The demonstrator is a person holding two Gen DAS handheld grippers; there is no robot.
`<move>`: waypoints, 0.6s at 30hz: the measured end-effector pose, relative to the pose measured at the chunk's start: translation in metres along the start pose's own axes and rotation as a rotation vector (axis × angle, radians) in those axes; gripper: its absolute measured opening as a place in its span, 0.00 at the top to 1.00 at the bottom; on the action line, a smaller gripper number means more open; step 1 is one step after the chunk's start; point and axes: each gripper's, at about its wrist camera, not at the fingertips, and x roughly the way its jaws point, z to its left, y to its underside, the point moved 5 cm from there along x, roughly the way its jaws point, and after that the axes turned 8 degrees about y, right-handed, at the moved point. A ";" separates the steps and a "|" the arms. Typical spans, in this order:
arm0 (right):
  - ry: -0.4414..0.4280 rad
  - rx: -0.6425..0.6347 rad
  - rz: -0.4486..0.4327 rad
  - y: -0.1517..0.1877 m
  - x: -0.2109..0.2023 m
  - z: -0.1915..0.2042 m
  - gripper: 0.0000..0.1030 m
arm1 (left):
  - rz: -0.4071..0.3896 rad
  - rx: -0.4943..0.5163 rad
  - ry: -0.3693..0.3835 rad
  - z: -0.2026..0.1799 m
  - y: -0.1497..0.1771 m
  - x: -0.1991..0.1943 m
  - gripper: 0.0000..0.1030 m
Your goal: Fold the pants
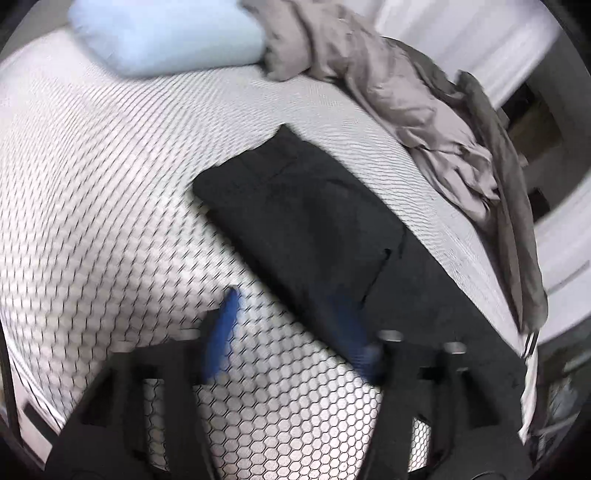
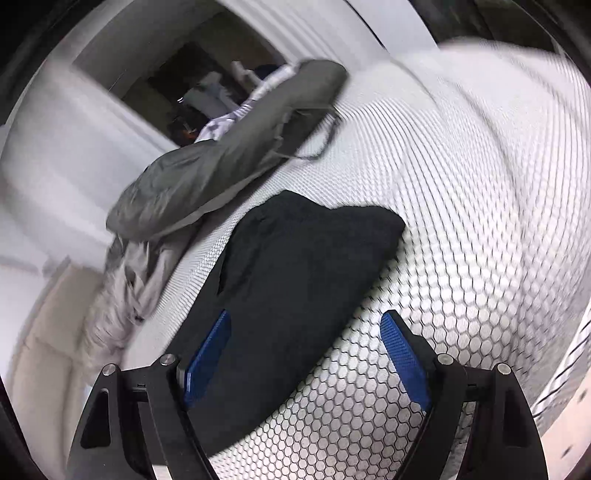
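Black pants [image 1: 306,221] lie folded into a long flat strip on the white hexagon-patterned mattress [image 1: 92,184]. My left gripper [image 1: 291,310] hovers open at the strip's near end. Its left blue pad is over bare mattress and its right blue pad is over the dark cloth; both are blurred. In the right wrist view the same pants [image 2: 306,258] run away from the camera. My right gripper [image 2: 306,315] stands wide open over their near part, with the left pad above the cloth and the right pad above the mattress [image 2: 461,184]. Neither gripper presses on anything.
A light blue pillow [image 1: 166,33] lies at the far end of the bed. Crumpled grey bedding [image 1: 388,85] and a dark grey cover [image 2: 229,162] are heaped along the bed's edge beside the pants. White walls and a dark doorway [image 2: 192,85] lie beyond.
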 end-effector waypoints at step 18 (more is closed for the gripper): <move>-0.084 -0.006 -0.114 -0.014 -0.020 0.019 0.85 | 0.026 -0.054 0.053 -0.008 -0.005 0.046 0.49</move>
